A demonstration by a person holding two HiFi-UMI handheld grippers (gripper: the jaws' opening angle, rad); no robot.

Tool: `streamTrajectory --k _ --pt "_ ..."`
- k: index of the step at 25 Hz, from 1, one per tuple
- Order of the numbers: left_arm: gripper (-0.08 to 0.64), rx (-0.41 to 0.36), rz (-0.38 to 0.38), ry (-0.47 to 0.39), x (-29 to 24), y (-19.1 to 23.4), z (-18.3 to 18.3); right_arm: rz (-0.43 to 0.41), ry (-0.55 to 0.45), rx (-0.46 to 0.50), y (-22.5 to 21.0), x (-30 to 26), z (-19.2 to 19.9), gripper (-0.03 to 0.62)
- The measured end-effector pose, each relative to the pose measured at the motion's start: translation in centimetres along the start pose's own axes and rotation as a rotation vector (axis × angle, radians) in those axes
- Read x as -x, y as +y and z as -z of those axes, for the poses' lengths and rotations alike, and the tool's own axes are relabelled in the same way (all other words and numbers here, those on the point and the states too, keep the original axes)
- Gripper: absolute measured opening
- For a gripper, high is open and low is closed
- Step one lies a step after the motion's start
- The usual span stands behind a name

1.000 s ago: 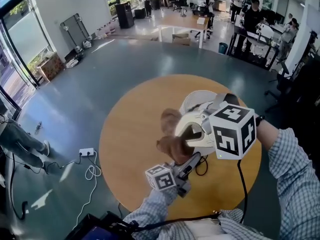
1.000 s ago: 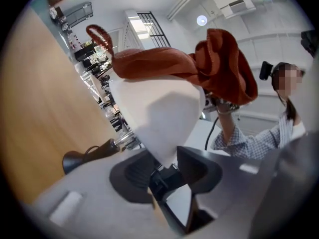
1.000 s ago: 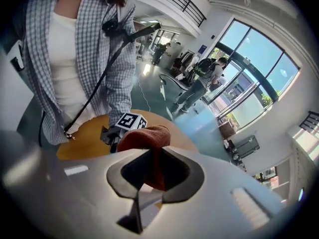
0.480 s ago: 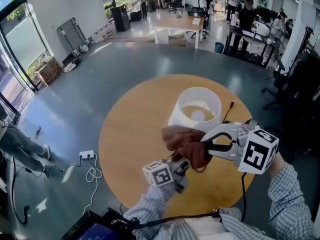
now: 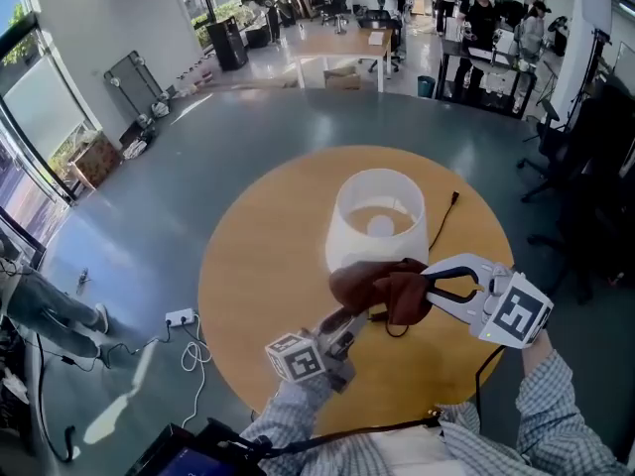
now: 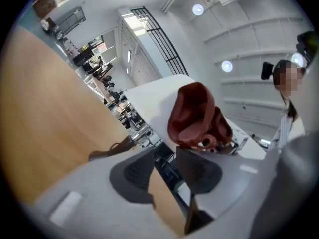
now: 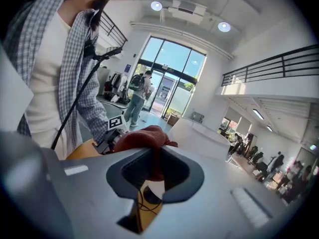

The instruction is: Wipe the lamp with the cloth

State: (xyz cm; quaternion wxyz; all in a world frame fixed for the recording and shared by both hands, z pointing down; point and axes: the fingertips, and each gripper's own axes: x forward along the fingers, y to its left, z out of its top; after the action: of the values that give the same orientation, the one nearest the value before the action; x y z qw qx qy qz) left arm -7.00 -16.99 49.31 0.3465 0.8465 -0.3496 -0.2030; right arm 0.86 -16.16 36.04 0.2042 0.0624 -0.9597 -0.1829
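While the rust-brown cloth [image 5: 382, 288] is held bunched over the counter [image 5: 248, 266], just before the white lamp [image 5: 380, 216], it should be laid flat on that lamp for wiping. Nothing is pinched by the left gripper [image 6: 165, 156]: its jaws, just narrowed, are spread just short of the cloth. By the right gripper [image 7: 154, 169] the cloth is pinched.

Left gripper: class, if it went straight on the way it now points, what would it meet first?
Probably the crumpled reddish-brown cloth held by the right gripper, with the white lampshade behind it. The left gripper, jaws just closed a little, is empty; depth is unclear.
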Motion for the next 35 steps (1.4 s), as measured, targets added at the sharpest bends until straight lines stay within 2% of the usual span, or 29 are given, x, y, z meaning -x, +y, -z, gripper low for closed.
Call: streamTrajectory --k 2,4,6,9,11,14,16,18,22,25,28,32,35 --pt "0.140 -0.084 -0.043 0.019 1.5 0.3 -0.4 0.066 -0.056 -0.058 -0.4 0.4 0.0 0.046" --pt "0.140 -0.211 -0.093 0.041 3.1 -0.1 -1.8 0.124 -0.091 -0.108 -0.6 0.7 0.0 0.047" --pt "0.140 -0.391 -0.146 0.098 4.0 -1.5 -4.0 0.176 -0.104 -0.147 -0.6 0.8 0.2 0.046" --pt "0.141 -0.735 -0.188 0.229 3.6 -3.7 -7.5 0.246 -0.117 -0.188 -1.0 1.0 0.7 0.048" --pt "0.170 -0.934 -0.171 0.300 2.6 -5.2 -9.7 0.277 -0.116 -0.203 -1.1 0.8 1.1 0.048" --pt "0.207 -1.185 -0.128 0.397 0.8 -7.9 -12.3 0.313 -0.105 -0.226 -0.9 0.2 1.5 0.048" --pt "0.229 -1.357 -0.082 0.490 -0.7 -9.0 -12.8 0.335 -0.101 -0.227 -0.7 -0.2 1.5 0.048" --pt "0.239 -1.488 -0.032 0.597 -2.3 -9.6 -12.6 0.348 -0.093 -0.218 -0.6 -0.4 1.5 0.048" --pt "0.242 -1.650 0.057 0.836 -5.4 -9.5 -11.2 0.356 -0.093 -0.225 -0.8 -0.3 1.7 0.048" --pt "0.197 -1.779 0.088 0.981 -6.0 -9.1 -10.3 0.362 -0.087 -0.223 -0.5 -0.6 1.6 0.048" --pt "0.155 -1.768 0.127 1.022 -6.2 -9.1 -10.0 0.372 -0.088 -0.233 -0.6 -0.5 1.7 0.048" --pt "0.146 -1.727 0.157 1.069 -6.2 -9.0 -9.8 0.355 -0.089 -0.236 -0.5 -0.5 1.8 0.048" --pt "0.140 -1.725 0.163 1.078 -6.2 -8.9 -9.8 0.348 -0.092 -0.239 -0.5 -0.5 1.8 0.048"
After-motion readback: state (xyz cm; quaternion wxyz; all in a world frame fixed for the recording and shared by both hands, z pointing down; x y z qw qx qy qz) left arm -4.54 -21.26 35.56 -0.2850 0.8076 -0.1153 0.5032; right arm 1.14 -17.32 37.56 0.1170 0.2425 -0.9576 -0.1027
